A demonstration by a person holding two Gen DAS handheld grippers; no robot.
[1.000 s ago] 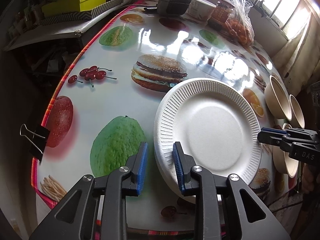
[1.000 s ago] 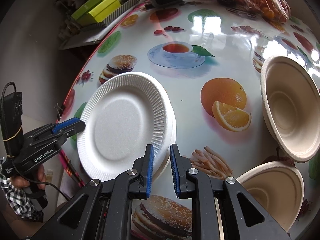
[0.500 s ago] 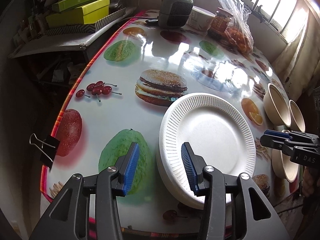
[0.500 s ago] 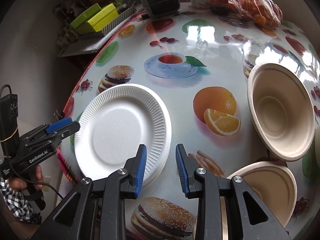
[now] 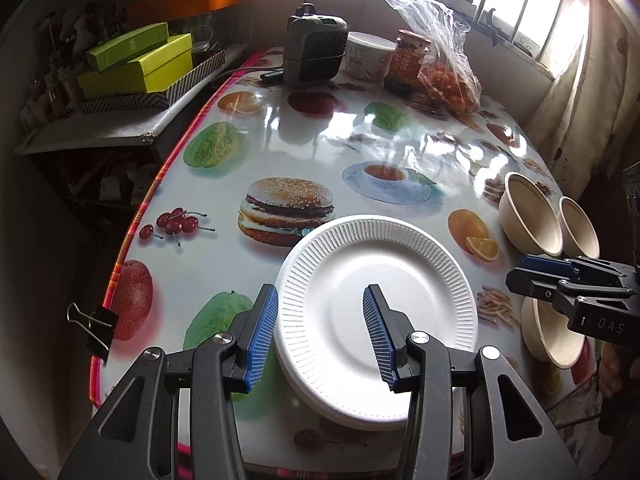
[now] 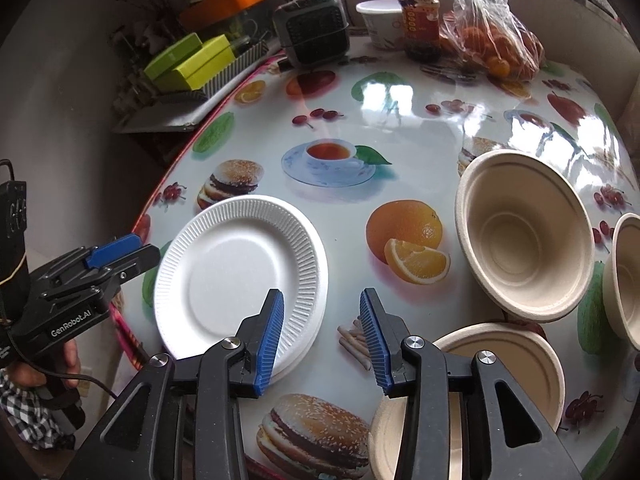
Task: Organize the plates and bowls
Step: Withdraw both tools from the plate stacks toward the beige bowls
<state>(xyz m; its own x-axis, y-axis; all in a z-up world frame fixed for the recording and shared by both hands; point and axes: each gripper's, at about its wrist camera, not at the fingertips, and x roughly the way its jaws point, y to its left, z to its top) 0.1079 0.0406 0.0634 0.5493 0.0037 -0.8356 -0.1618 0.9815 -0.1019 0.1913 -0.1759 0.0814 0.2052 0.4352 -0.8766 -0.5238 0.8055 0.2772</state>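
Observation:
A stack of white ribbed paper plates (image 5: 376,292) (image 6: 240,276) lies near the table's front edge. Three beige paper bowls stand to its right: a large one (image 6: 524,236) (image 5: 528,214), one at the right edge (image 6: 624,276) (image 5: 578,226), and a near one (image 6: 496,364) (image 5: 550,336) partly under my right gripper. My left gripper (image 5: 318,334) is open and empty, raised above the plates' near-left rim. My right gripper (image 6: 322,334) is open and empty, above the table between plates and near bowl.
The table (image 5: 312,148) has a glossy fruit-and-burger print cloth. At its far end stand a small dark heater (image 5: 314,54), a white tub (image 5: 370,56), a jar (image 5: 410,60) and a bag of oranges (image 5: 448,76). Green boxes (image 5: 140,64) sit on a shelf left. A binder clip (image 5: 94,326) grips the left edge.
Both grippers have opened wide and pulled back and up from the plates. The plates stay where they were on the table.

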